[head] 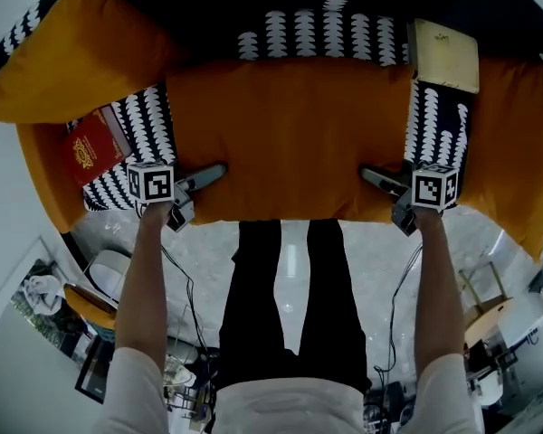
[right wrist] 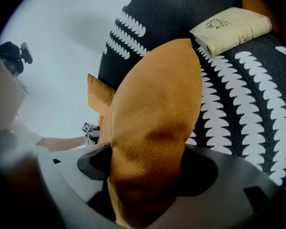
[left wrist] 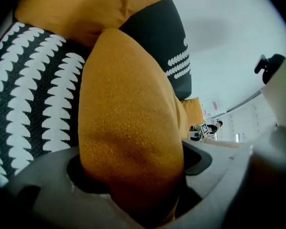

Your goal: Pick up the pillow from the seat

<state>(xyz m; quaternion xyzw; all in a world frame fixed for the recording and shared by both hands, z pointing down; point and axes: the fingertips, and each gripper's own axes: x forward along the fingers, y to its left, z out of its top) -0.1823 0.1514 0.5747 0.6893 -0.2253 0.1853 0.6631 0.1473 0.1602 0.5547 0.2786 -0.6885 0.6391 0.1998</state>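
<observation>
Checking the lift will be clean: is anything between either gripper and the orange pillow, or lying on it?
Nothing visible. The left gripper and right gripper each clamp the pillow directly at its near edge. The red book and cream book lie beside the pillow, not on it.

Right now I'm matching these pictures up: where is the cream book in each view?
Head view: book at upper right, on the seat by the pillow's right end.
Left gripper view: not in it.
Right gripper view: book at upper right, beyond the pillow.
Shared landmark: the pillow, in all three.
</observation>
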